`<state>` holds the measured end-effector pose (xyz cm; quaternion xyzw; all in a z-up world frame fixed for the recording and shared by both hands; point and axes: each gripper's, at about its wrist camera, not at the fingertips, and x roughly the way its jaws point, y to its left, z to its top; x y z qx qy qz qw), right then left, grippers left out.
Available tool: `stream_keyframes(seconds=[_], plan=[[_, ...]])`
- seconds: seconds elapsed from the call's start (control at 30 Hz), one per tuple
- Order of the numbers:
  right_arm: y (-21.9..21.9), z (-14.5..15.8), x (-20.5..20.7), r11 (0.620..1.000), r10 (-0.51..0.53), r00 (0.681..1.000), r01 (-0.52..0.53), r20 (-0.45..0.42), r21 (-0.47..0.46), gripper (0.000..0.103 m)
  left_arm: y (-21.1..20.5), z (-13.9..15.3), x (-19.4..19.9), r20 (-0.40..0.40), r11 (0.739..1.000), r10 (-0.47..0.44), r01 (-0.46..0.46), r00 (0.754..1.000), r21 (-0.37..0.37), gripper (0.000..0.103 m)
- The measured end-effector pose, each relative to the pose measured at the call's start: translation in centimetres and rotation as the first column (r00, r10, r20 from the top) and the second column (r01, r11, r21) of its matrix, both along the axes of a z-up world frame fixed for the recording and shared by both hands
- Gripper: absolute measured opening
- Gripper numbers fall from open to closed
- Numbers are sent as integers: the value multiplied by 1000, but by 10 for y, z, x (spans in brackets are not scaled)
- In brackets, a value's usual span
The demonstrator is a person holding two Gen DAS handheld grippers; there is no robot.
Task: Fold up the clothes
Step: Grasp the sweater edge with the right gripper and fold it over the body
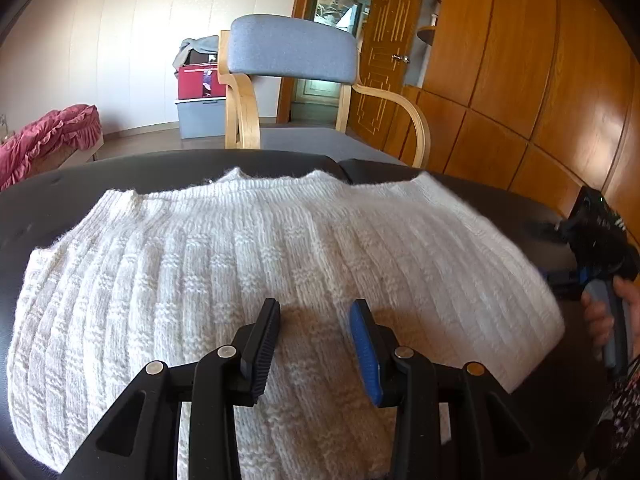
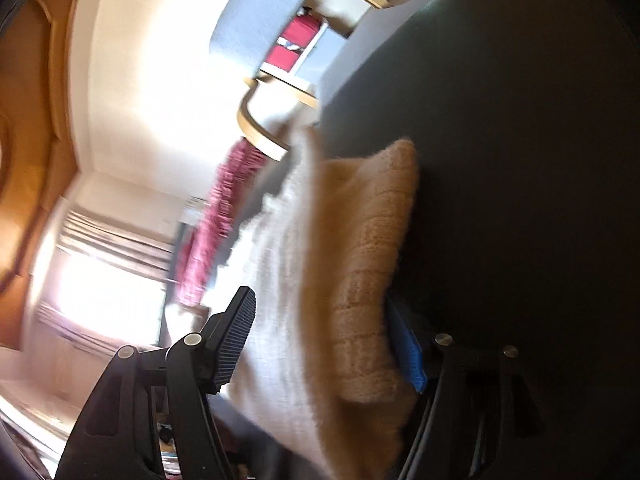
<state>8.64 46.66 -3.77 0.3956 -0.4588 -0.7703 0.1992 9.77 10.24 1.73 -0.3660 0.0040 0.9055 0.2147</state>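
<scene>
Left gripper [image 1: 314,344] hovering parted over white sweater [image 1: 240,264], right gripper [image 2: 320,344] gaping around its edge, rolled sideways in its own view only.

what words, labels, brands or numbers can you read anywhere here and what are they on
None: no readable text shows in either view.
Red box: a small patch on its front, too small to read.
Right gripper body: pale marks, too blurred to read.
Sweater, chair, door: no lettering.
Right wrist view: motion-blurred, nothing legible.

Left tool [image 1: 314,326] hovers open above white sweater [image 1: 240,260].
</scene>
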Motion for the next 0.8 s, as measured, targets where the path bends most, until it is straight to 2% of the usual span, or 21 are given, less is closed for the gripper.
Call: stream_keyframes(seconds=[0.1, 0.2, 0.3, 0.33, 0.4, 0.43, 0.47, 0.63, 0.7, 0.8], plan=[[-3, 0, -1, 999, 22, 1000, -23, 9, 40, 72, 3, -2, -1, 4, 1000, 1, -1, 1000, -17, 37], [-20, 6, -6, 982, 82, 996, -86, 30, 166, 72, 6, -5, -2, 12, 999, 3, -2, 1000, -34, 37], [-47, 13, -11, 940, 123, 992, -119, 8, 320, 70, 6, -7, -3, 14, 999, 3, -2, 1000, -37, 37], [-57, 14, -13, 920, 130, 991, -125, 10, 372, 57, 6, -7, -3, 16, 999, 3, -2, 1000, -35, 37], [-72, 20, -15, 857, 141, 990, -137, 31, 497, 37, 4, -8, -4, 25, 1000, 3, -3, 1000, -27, 37], [-72, 21, -14, 863, 145, 989, -140, 28, 484, 28, 4, -9, -5, 28, 1000, 3, -3, 1000, -23, 37], [-71, 22, -14, 881, 142, 990, -138, 24, 453, 27, 4, -10, -6, 32, 1000, 3, -2, 999, -18, 37], [-67, 41, -8, 938, 117, 993, -103, -24, 330, 24, -6, -1, -4, 24, 999, -23, 22, 999, 33, 33], [-70, 53, -7, 952, 115, 992, -98, -44, 290, 24, -14, 7, -1, -14, 1000, -14, 14, 1000, 3, 32], [-81, 70, -3, 957, 125, 991, -106, -54, 269, 24, -43, 16, 0, -69, 998, 63, -65, 996, -26, 32]])
